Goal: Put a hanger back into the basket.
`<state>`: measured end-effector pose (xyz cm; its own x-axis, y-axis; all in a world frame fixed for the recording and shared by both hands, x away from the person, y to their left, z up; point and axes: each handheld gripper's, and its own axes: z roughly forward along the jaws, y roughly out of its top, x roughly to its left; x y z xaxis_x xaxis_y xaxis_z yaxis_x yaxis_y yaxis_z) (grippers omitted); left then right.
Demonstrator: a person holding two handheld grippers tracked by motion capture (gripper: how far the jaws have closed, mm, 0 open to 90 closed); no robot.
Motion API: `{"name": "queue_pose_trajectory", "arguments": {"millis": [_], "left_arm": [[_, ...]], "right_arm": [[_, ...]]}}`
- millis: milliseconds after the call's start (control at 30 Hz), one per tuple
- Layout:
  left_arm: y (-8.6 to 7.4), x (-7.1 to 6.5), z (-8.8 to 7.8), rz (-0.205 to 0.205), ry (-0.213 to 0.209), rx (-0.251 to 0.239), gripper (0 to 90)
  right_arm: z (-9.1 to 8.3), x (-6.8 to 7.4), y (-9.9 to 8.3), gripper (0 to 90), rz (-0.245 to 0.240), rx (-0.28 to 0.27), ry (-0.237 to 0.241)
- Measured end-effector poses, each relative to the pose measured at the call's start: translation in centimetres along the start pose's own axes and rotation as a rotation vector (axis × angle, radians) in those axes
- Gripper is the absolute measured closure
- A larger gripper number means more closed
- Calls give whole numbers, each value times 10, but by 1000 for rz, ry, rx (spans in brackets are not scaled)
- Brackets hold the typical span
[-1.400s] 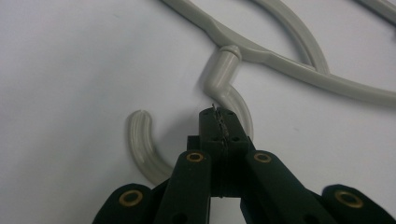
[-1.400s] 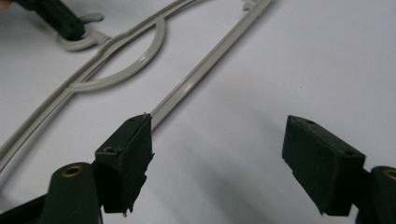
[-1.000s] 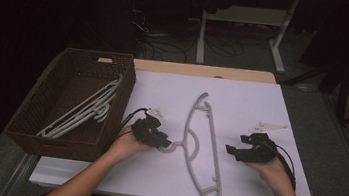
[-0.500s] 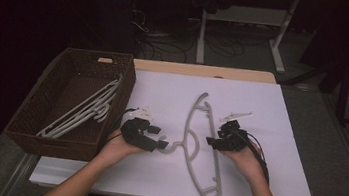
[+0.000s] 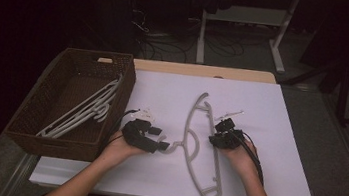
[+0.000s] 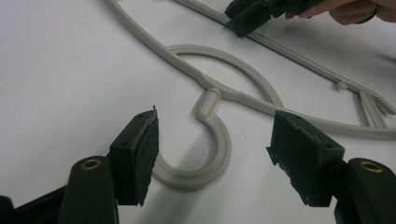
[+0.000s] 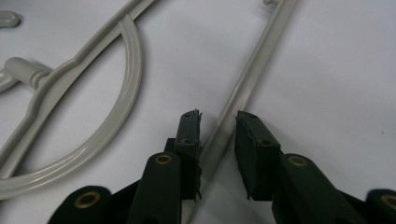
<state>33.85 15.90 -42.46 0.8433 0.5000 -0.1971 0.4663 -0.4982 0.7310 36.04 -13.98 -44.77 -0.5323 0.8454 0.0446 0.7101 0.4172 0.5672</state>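
Note:
A grey plastic hanger (image 5: pixel 192 114) lies flat on the white table, its hook (image 6: pixel 219 154) pointing left. My left gripper (image 5: pixel 160 138) is open, and its jaws have just been opening. The hook lies between the pads (image 6: pixel 144 144) without touching them. My right gripper (image 5: pixel 216 132) straddles the hanger's straight bar (image 7: pixel 243 88). Its jaws have just been closing and stand narrow around the bar, a thin gap still showing beside each pad (image 7: pixel 250 144). In the left gripper view, the right gripper's tip (image 6: pixel 245 18) sits on that bar at the top.
A brown wicker basket (image 5: pixel 56 143) stands at the table's left edge with several pale hangers (image 5: pixel 85 110) inside. A wooden strip (image 5: pixel 206 70) runs along the far edge. Dark floor, cables and a desk frame lie beyond.
My right hand has moved left to the hanger's bar and its jaws have narrowed around it. My left gripper's jaws have spread apart at the hook; the hand has stayed put.

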Motion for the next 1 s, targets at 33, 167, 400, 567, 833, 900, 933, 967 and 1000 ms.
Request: {"name": "queue_pose_trajectory", "arguments": {"millis": [33,167,400,567,833,900,933,967,1000], "left_arm": [[0,0,0,-1,0,-1,327],[0,0,1,-1,-2,2,327],[0,0,2,1,-4,4,327],[-1,1,2,-2,-5,4,328],[0,1,3,-4,-10,6,328],[0,1,4,-3,-11,7,328],[0,1,4,-3,-11,7,328],[0,1,4,-4,-12,6,328],[0,1,4,-3,-12,4,328]], "right_arm": [[0,1,0,717,-6,2,-4],[0,1,2,741,-19,12,-7],[0,2,7,704,13,9,-33],[3,0,7,720,43,32,-45],[4,3,11,776,1,37,-66],[2,3,12,894,-17,17,-47],[0,2,14,897,-11,-8,-45],[2,2,17,897,-38,11,-43],[3,2,18,896,-32,14,-46]]}}
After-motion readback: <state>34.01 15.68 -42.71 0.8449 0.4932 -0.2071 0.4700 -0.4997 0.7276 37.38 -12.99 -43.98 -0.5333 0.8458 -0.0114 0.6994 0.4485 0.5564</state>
